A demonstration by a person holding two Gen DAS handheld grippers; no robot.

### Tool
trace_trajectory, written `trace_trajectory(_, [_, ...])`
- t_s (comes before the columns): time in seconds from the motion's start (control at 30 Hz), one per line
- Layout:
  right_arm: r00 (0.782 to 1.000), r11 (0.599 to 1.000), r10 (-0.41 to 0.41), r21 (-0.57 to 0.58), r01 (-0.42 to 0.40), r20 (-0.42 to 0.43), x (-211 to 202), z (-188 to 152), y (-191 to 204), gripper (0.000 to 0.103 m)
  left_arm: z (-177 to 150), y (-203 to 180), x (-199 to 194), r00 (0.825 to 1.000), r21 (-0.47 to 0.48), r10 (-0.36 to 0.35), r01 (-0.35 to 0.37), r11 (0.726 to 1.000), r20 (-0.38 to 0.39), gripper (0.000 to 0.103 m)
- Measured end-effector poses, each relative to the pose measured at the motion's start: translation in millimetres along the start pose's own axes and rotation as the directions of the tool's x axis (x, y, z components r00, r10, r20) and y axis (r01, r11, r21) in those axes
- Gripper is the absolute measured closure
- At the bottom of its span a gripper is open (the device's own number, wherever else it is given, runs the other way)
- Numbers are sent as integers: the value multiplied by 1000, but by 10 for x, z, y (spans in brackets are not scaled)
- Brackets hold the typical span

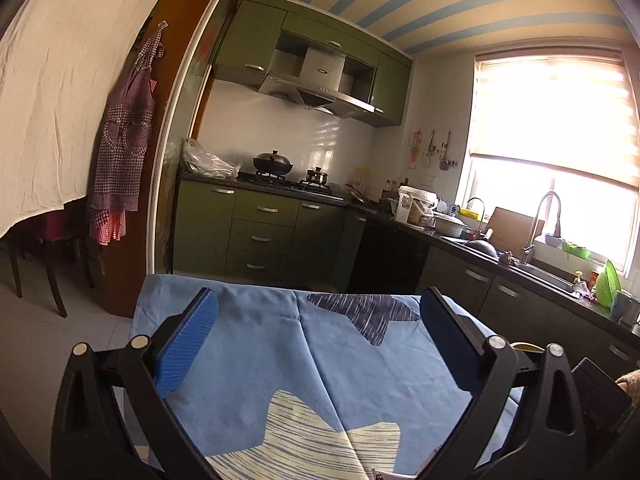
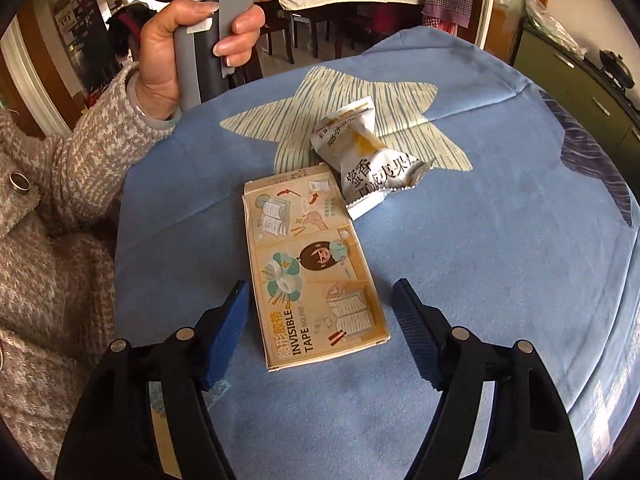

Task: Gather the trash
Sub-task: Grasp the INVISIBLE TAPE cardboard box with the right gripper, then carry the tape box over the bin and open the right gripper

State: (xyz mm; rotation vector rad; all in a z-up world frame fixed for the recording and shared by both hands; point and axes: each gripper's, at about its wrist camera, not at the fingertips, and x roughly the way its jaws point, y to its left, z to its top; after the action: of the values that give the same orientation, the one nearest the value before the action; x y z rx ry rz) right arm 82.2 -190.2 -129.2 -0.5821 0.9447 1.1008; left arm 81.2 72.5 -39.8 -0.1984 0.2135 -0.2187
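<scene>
In the right wrist view a flat beige cardboard package (image 2: 314,268) marked "INVISIBLE TAPE" lies on the blue star-patterned tablecloth (image 2: 500,248). A crumpled white snack wrapper (image 2: 368,156) lies just beyond it, touching its far corner. My right gripper (image 2: 322,292) is open, its blue-padded fingers straddling the near end of the package just above it. My left gripper (image 1: 318,308) is open and empty, held over the tablecloth (image 1: 320,364) and facing the kitchen. Its handle (image 2: 208,20) shows in the right wrist view, gripped by a hand.
The table's far edge (image 1: 280,284) faces green kitchen cabinets (image 1: 260,232) and a counter with a sink (image 1: 536,268). A dark chair (image 1: 44,248) stands at the left. A person's sleeved arm (image 2: 80,184) lies along the table's left side.
</scene>
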Motion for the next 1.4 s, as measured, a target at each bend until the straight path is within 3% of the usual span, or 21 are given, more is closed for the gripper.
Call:
trace_trajectory(0.27, [998, 997, -62, -45, 62, 0, -8, 21, 108, 43, -26, -14, 23, 1000, 22, 5, -5, 1000, -9, 7])
trace_trajectory(0.57, [997, 996, -66, 65, 63, 34, -421, -320, 173, 44, -35, -5, 55, 1000, 25, 14, -14, 1000, -20, 7])
trace_trajectory(0.77, [987, 978, -146, 162, 133, 72, -742, -547, 108, 44, -52, -25, 89, 999, 36, 24, -23, 999, -30, 7])
trace_trajectory(0.9, [958, 934, -265, 274, 229, 105, -1071, -725, -119, 44, -62, -25, 112, 999, 38, 30, -29, 999, -38, 7])
trace_trajectory(0.97, [933, 887, -342, 366, 280, 115, -1325, -887, -342, 44, -64, -25, 121, 999, 36, 27, -26, 999, -42, 7])
trace_trajectory(1.03, [893, 808, -440, 475, 348, 95, -1629, -1133, -616, 44, -70, -32, 130, 999, 38, 26, -25, 999, -46, 7])
trace_trajectory(1.13, [825, 645, -566, 622, 444, -2, -2023, -1607, -1075, 44, -76, -58, 142, 998, 51, 31, -29, 998, -48, 7])
trace_trajectory(1.23, [771, 471, -622, 722, 508, -137, -2206, -2078, -1495, 44, -88, -88, 149, 998, 64, 33, -30, 998, -49, 7])
trace_trajectory(1.3, [760, 387, -618, 764, 516, -201, -2223, -2307, -1697, 44, -97, -97, 155, 998, 71, 36, -32, 997, -51, 7])
trace_trajectory(1.4, [767, 276, -578, 817, 507, -281, -2152, -2623, -1987, 44, -102, -104, 171, 998, 74, 36, -32, 997, -57, 7])
